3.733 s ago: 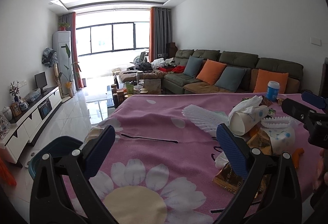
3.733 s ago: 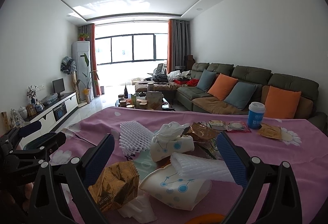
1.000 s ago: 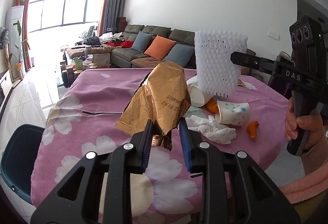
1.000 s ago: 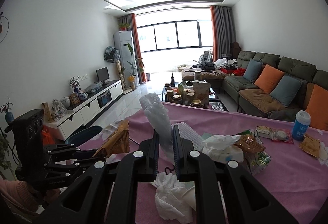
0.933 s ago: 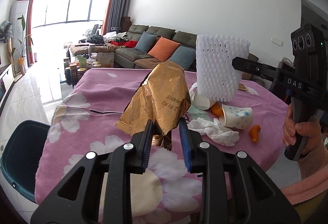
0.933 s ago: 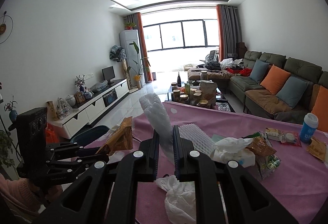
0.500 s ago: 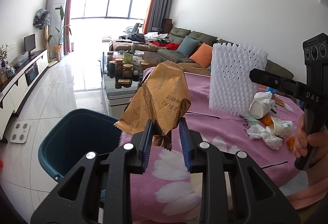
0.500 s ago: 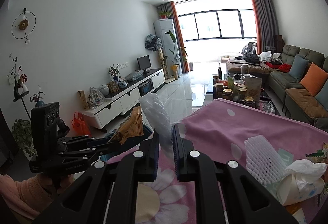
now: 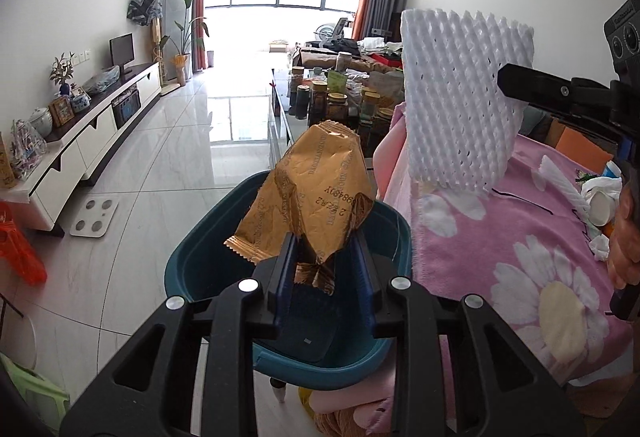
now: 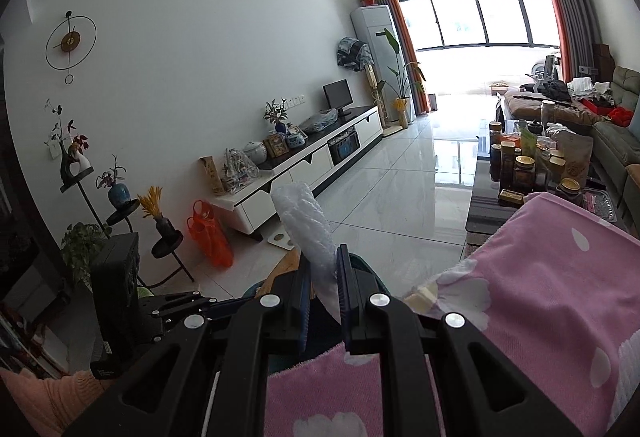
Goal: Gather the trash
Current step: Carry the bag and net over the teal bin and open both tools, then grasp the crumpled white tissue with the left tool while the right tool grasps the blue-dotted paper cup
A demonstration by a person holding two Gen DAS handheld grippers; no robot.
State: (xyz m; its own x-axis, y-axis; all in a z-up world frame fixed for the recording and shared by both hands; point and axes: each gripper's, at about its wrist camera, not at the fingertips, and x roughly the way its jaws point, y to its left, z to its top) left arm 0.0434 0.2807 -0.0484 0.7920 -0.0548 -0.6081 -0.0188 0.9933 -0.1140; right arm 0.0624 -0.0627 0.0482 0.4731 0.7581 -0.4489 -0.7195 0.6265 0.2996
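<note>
My left gripper [image 9: 323,257] is shut on a crumpled gold snack wrapper [image 9: 312,201] and holds it right above the open teal trash bin [image 9: 200,245] on the floor beside the table. My right gripper [image 10: 322,277] is shut on a white foam fruit net [image 10: 306,225]. In the left wrist view the net [image 9: 460,97] hangs over the table's left edge, just right of the bin. The bin's rim [image 10: 364,269] shows behind the right fingers. More trash, a paper cup and tissues [image 9: 600,197], lies on the pink flowered tablecloth [image 9: 520,237].
A coffee table with jars [image 9: 340,97] stands beyond the bin. A white TV cabinet [image 9: 100,133] runs along the left wall. A white scale [image 9: 94,215] and an orange bag [image 9: 16,253] are on the tiled floor. A plant stand [image 10: 160,233] stands by the wall.
Both grippers have swung left off the table, still holding their trash. The wrapper is now over the bin and the foam net is at the table's edge beside it.
</note>
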